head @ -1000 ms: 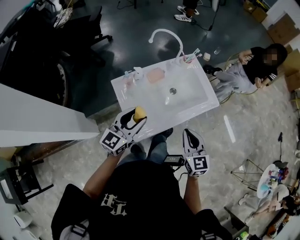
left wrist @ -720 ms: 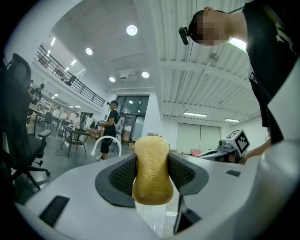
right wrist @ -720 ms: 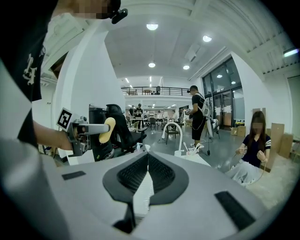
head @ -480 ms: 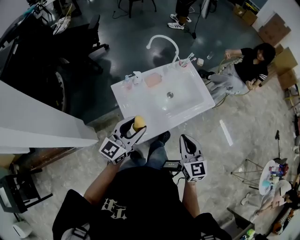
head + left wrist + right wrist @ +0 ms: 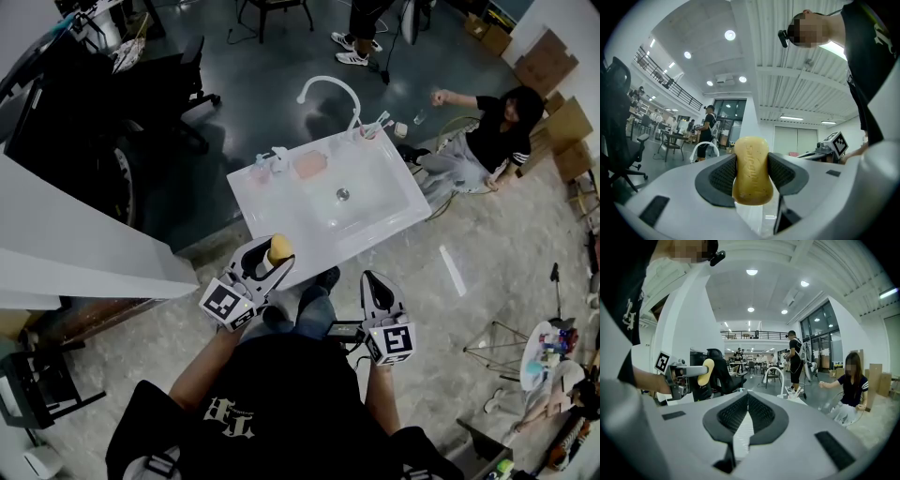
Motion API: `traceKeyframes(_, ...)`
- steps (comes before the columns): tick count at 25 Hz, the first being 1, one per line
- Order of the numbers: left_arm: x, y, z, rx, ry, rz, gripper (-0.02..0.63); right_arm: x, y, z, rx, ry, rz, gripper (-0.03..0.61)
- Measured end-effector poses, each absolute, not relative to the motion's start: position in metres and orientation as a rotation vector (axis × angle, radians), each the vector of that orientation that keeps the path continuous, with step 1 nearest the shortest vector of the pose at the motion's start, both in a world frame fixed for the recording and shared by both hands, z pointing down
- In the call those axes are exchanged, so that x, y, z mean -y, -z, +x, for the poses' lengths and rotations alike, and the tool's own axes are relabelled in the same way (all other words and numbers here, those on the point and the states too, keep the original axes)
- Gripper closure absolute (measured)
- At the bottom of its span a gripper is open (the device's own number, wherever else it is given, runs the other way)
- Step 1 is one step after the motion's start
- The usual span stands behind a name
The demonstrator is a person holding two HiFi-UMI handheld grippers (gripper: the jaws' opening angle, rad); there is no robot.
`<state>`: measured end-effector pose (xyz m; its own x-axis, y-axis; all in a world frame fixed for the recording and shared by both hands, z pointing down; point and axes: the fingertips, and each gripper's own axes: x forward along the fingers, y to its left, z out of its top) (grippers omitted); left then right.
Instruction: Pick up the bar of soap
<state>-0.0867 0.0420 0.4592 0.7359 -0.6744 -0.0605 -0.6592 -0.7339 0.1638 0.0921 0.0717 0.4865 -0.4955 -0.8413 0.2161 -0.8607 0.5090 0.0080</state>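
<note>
A yellow bar of soap (image 5: 279,248) (image 5: 751,170) is clamped between the jaws of my left gripper (image 5: 274,253) (image 5: 751,176), held up near the front left corner of the white sink unit (image 5: 272,211). The soap stands on end between the dark pads. The right gripper view also shows the soap (image 5: 707,371) off to the left. My right gripper (image 5: 376,286) (image 5: 747,412) is shut with nothing in it, below the sink's front edge. A pink soap dish (image 5: 309,164) sits at the sink's back rim.
A white curved tap (image 5: 330,89) rises behind the basin, with a drain (image 5: 343,195) at the basin's middle. Small bottles (image 5: 267,164) and toothbrushes (image 5: 375,122) stand along the back rim. A person (image 5: 483,141) sits on the floor at the right. Black chairs (image 5: 178,75) stand at the left.
The view has shifted a little. Both grippers have dropped slightly toward me, away from the sink, and the soap stays in the left one.
</note>
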Motion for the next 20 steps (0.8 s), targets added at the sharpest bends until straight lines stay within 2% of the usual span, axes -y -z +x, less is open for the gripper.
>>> traceKeyframes(20, -0.05, -0.457, -0.088, 1.103, 0.169, 2.81, 0.407, -0.075, -0.48, 0.086, 2.59, -0.162, 1.451, 0.569)
